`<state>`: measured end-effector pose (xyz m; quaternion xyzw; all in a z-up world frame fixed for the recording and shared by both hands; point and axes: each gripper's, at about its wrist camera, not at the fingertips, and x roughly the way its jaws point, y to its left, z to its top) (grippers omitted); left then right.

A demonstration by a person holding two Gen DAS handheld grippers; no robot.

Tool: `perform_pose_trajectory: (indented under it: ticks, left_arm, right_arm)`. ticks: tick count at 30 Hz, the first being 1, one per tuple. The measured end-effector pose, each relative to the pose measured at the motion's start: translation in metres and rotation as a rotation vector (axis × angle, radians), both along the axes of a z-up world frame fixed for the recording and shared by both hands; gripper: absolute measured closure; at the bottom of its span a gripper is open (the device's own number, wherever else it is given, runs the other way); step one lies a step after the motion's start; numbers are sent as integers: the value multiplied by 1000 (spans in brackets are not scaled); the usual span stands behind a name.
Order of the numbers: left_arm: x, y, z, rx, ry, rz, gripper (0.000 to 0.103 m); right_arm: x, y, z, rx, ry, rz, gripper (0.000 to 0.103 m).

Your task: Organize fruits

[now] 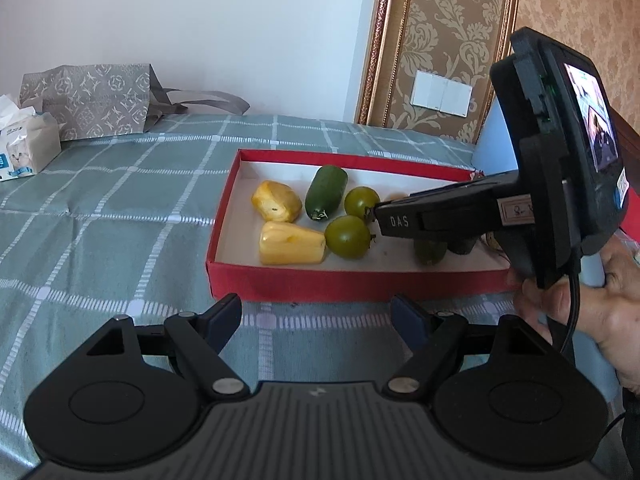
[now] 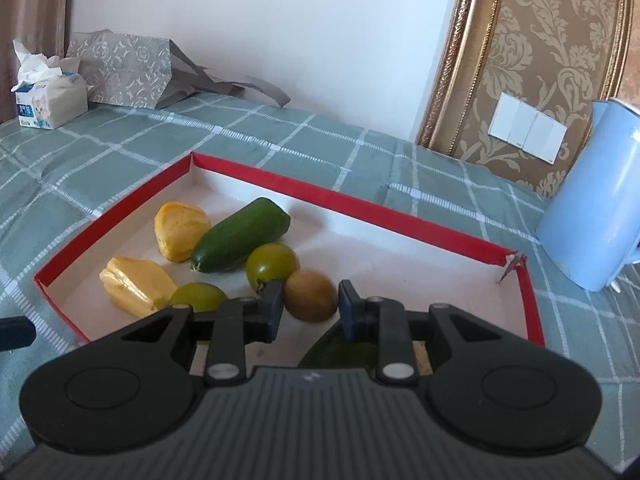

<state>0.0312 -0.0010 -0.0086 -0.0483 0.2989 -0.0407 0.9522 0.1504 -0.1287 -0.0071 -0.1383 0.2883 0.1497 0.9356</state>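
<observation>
A red box (image 1: 352,280) (image 2: 400,210) on the checked cloth holds two yellow jackfruit pieces (image 1: 290,243) (image 2: 136,286), a cucumber (image 1: 326,192) (image 2: 240,234), two green tomatoes (image 1: 347,236) (image 2: 272,264) and a brown kiwi (image 2: 311,295). My right gripper (image 2: 310,306) (image 1: 376,216) is inside the box with its fingers on either side of the kiwi, close to it; whether the pads touch it I cannot tell. A dark green fruit (image 2: 340,350) (image 1: 430,252) lies under the right gripper. My left gripper (image 1: 316,318) is open and empty in front of the box.
A light blue jug (image 2: 592,208) stands right of the box. A patterned grey paper bag (image 1: 92,98) (image 2: 128,68) and a tissue pack (image 1: 24,144) (image 2: 48,100) sit at the far left by the wall.
</observation>
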Motion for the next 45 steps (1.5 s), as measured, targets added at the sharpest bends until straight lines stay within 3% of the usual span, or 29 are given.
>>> perform_pose_trajectory:
  ticks: [2,5,9,12,16,23,29,36,45]
  left_arm:
    - [-2,0,-1,7,-2,2,21]
    - [-2,1,-1,2,2,5,21]
    - [0,0,-2,8,7,3,21]
    - [-1,-2,-2,18,4,-4,21]
    - [-2,-6,-3,42,-3,-7,21]
    - [-2,-11,-6,82,3,4,21]
    - [1,-12,-8,112,15,26,21]
    - [3,-16,-8,121,16,24,21]
    - [2,-25,-7,137,1,19,21]
  right_arm:
    - [-2,-1,-2,8,-3,12,64]
    - [-9,1,-1,7,-17,8,37]
    - [-29,-1,9,-51,-125,-13,4]
    - [-49,-15,20,6,-155,-25,3]
    - [-83,-44,28,159,-195,-46,1]
    - [-125,-88,22,364,-195,-85,0]
    - [-142,-94,7,335,-201,-79,0]
    - [-135,-98,-3,311,-141,-133,0]
    - [-136,-82,-6,221,-170,-158,0]
